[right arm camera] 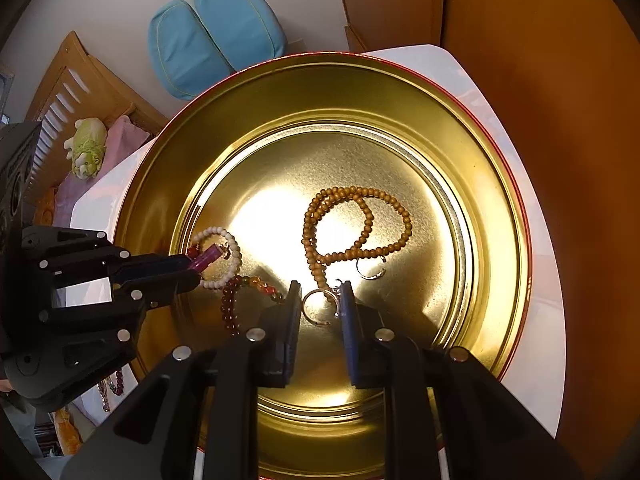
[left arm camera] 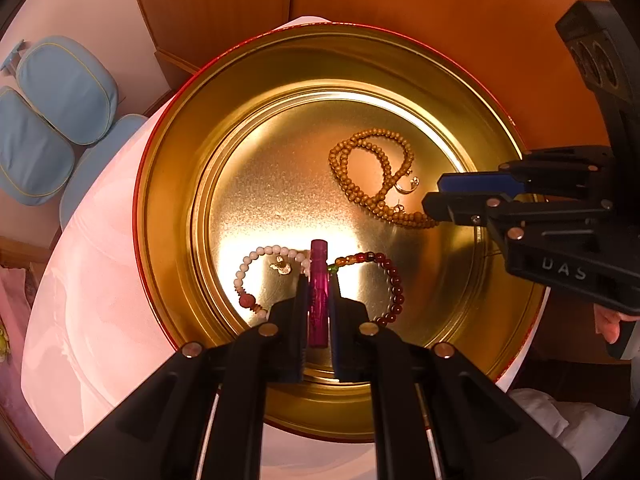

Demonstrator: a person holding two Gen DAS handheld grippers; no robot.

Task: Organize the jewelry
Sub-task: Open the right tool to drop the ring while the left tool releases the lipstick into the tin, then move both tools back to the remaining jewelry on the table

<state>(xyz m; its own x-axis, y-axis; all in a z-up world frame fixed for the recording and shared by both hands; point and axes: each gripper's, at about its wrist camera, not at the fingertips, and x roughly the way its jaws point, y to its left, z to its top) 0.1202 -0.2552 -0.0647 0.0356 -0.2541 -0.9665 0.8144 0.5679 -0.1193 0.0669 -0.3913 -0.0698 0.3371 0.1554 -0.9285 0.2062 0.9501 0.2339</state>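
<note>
A round gold tin (left arm camera: pixel 180 160) (right arm camera: pixel 492 200) lies open under both grippers. On its floor are a brown bead necklace (left arm camera: pixel 372 168) (right arm camera: pixel 360 216), a white bead bracelet (left arm camera: pixel 256 256) (right arm camera: pixel 230 240), a dark red bead bracelet (left arm camera: pixel 394 288) (right arm camera: pixel 230 304) and a loose silver ring (left arm camera: pixel 406 186) (right arm camera: pixel 372 271). My left gripper (left arm camera: pixel 318 280) (right arm camera: pixel 192 268) is shut on a pink tube (left arm camera: pixel 319 292) (right arm camera: pixel 208 258), low over the two bracelets. My right gripper (right arm camera: pixel 320 290) (left arm camera: pixel 432 194) grips a thin silver ring (right arm camera: pixel 316 307) across its pads, beside the necklace's tail.
The tin stands on a white tabletop (left arm camera: pixel 100 260) (right arm camera: pixel 540 280) against orange wooden furniture (left arm camera: pixel 400 0). Blue cushions (left arm camera: pixel 60 92) (right arm camera: pixel 216 28) and a cabbage plush toy (right arm camera: pixel 88 148) lie beyond. More beads (right arm camera: pixel 114 384) rest outside the tin. A person's fingers (left arm camera: pixel 608 324) hold the right gripper.
</note>
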